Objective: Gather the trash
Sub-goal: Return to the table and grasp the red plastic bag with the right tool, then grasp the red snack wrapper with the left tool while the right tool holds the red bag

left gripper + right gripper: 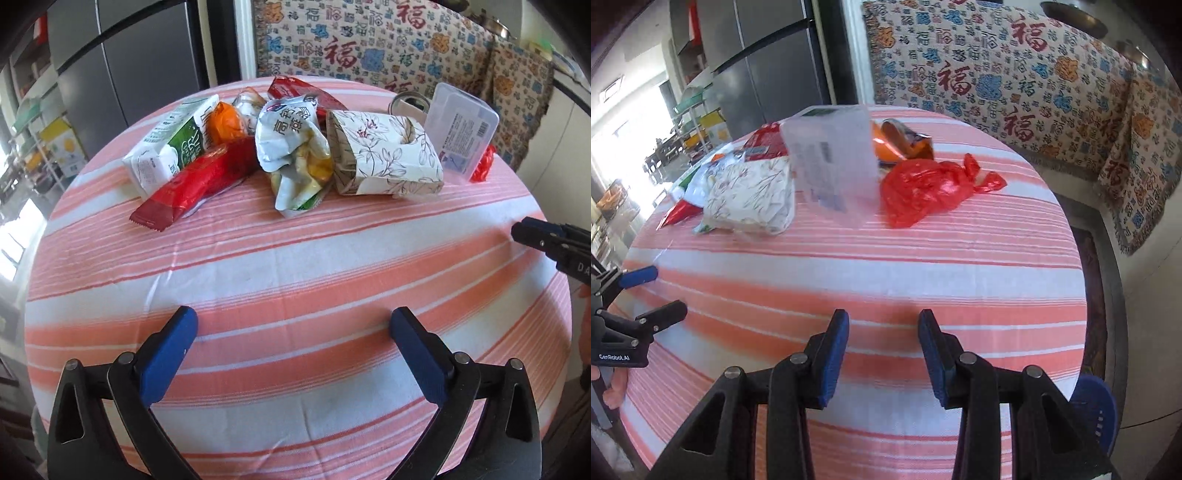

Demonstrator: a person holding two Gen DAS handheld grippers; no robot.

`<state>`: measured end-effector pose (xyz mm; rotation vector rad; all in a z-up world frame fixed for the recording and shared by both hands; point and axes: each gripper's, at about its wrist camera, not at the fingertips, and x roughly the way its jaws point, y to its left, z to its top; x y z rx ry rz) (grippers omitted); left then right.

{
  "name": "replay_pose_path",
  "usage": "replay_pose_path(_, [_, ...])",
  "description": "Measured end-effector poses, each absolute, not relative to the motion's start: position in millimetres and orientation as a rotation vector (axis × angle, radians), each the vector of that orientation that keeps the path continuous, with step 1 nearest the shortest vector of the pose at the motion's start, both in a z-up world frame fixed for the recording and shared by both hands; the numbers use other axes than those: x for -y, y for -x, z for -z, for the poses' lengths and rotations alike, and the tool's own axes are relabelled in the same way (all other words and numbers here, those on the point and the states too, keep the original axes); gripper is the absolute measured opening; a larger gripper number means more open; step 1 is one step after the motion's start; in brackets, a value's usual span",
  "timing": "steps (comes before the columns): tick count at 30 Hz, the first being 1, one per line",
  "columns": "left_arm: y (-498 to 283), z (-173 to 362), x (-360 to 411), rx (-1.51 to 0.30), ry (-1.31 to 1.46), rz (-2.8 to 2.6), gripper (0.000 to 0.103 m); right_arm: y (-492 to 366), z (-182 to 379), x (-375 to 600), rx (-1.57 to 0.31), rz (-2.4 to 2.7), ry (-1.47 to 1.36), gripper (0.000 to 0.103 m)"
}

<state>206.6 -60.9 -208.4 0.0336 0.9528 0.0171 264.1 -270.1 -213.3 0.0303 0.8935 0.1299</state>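
Trash lies in a pile at the far side of the round striped table: a green-white carton, a long red wrapper, an orange wrapper, a crumpled white-yellow bag, a floral tissue box and a clear plastic box. A red plastic bag lies right of the clear box, with a can behind. My left gripper is open and empty, well short of the pile. My right gripper is open and empty, also short of it.
A patterned cloth covers a sofa behind the table. A grey fridge stands at the back left. A blue stool sits by the table's right edge. The right gripper shows at the left wrist view's right edge.
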Motion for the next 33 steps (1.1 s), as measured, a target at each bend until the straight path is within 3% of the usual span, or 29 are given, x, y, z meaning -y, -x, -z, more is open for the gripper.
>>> replay_pose_path(12, [-203,210,60,-0.942,-0.030,-0.021,0.103,-329,194,296,-0.809,-0.076,-0.344,0.042])
replay_pose_path(16, [-204,210,60,-0.942,-0.029,-0.021,0.103,-354,190,297,-0.798,-0.025,-0.414,0.059])
replay_pose_path(19, [-203,210,60,-0.941,-0.029,-0.021,0.103,-371,197,294,-0.845,0.027,-0.408,0.061])
replay_pose_path(23, [-203,210,61,-0.942,-0.031,-0.019,0.103,-381,211,294,-0.907,0.040,-0.393,0.054])
replay_pose_path(24, [-203,210,61,-0.942,-0.031,-0.018,0.103,-380,210,294,-0.913,0.044,-0.372,0.044])
replay_pose_path(33, [-201,209,55,-0.959,-0.050,0.035,0.103,-323,192,287,-0.988,-0.152,-0.126,0.041])
